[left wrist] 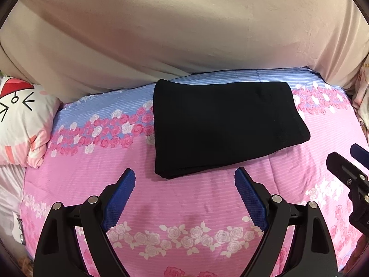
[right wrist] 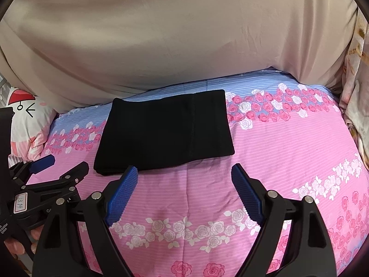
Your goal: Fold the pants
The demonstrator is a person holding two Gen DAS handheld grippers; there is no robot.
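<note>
The black pants (left wrist: 221,124) lie folded into a compact rectangle on the pink and blue floral bedsheet (left wrist: 184,203); they also show in the right wrist view (right wrist: 166,131). My left gripper (left wrist: 184,175) is open and empty, hovering just in front of the pants' near edge. My right gripper (right wrist: 184,173) is open and empty, also just in front of the pants. The right gripper shows at the right edge of the left wrist view (left wrist: 346,161), and the left gripper at the left edge of the right wrist view (right wrist: 60,164).
A large beige cushion (left wrist: 184,34) rises right behind the pants. A cartoon-print pillow (left wrist: 20,120) lies at the left. Patterned cloth (right wrist: 355,92) hangs at the right edge of the bed.
</note>
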